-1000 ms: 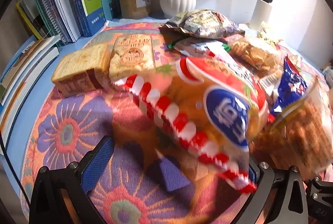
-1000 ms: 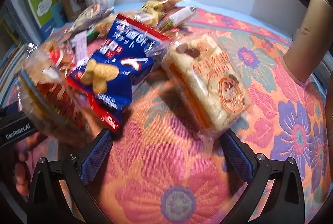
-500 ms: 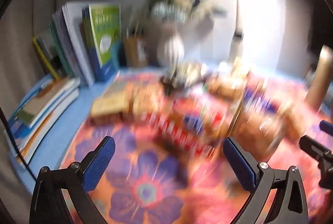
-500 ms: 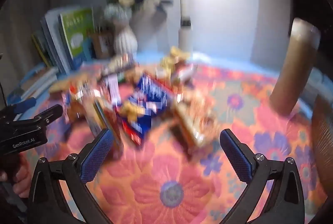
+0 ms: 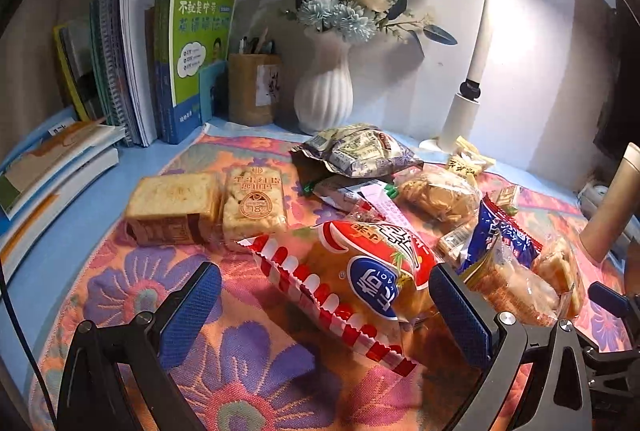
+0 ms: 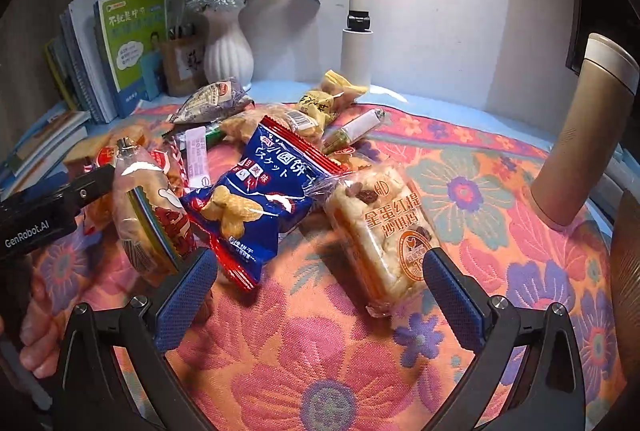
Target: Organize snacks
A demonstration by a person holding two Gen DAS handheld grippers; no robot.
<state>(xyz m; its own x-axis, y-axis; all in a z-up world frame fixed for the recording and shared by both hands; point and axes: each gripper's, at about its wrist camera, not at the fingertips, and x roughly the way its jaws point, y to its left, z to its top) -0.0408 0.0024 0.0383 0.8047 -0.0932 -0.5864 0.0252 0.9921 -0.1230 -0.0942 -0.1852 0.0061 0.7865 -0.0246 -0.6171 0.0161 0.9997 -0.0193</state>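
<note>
A heap of snack packs lies on a flowered cloth. In the left wrist view a red-and-white striped bag sits just ahead of my open left gripper, nothing held. Two cake packs lie side by side at the left. In the right wrist view my right gripper is open and empty, with a blue biscuit bag and a pale cake pack just ahead of its fingers. The left gripper's body and a hand show at the left.
Books stand and lie at the back left. A brown pen holder, a white vase of flowers and a white lamp line the back wall. A tan flask stands at the right edge.
Both grippers pulled up and back from the pile and then settled, so the view is wider. The striped bag now lies ahead of the left fingers instead of between them.
</note>
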